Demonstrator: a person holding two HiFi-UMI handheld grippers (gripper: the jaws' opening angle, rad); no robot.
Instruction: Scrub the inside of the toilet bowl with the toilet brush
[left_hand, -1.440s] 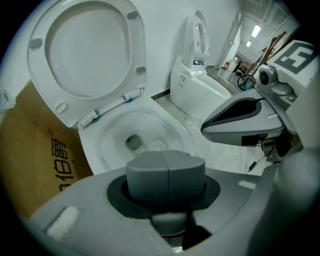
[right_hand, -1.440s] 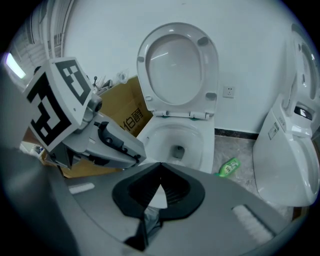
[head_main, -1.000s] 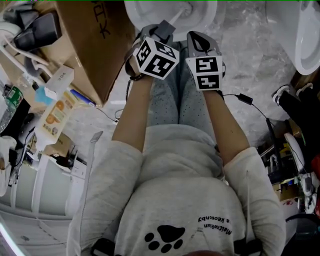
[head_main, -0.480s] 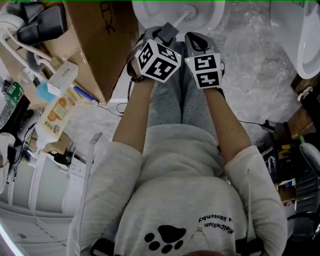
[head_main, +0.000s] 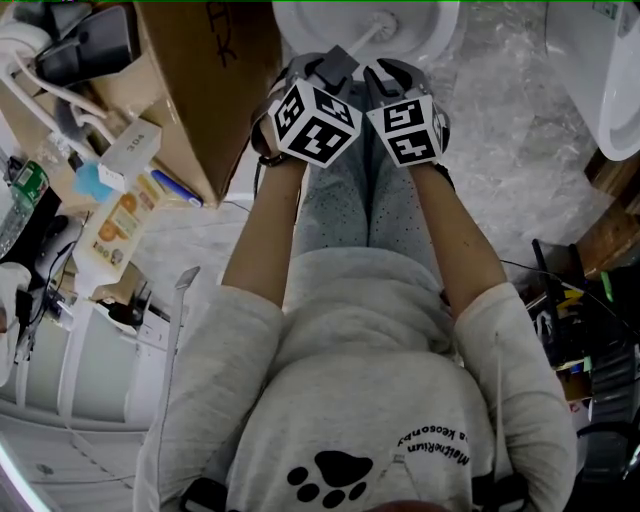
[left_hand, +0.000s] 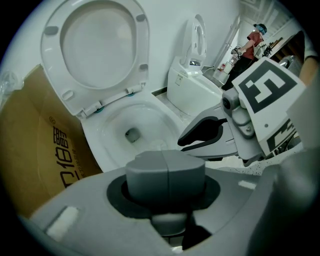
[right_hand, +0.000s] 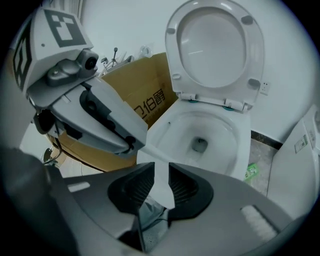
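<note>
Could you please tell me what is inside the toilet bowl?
Only the drain shows in the bowl. Its near part is covered by the right gripper, whose jaws have just been opening around a white handle.

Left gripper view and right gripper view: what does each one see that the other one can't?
Only the left gripper view: a second toilet, a far-off person in red and the right tool. Only the right gripper view: the left tool, a white handle between the right tool's jaws, which have just been opening. Both: the toilet with raised lid and the cardboard box.
</note>
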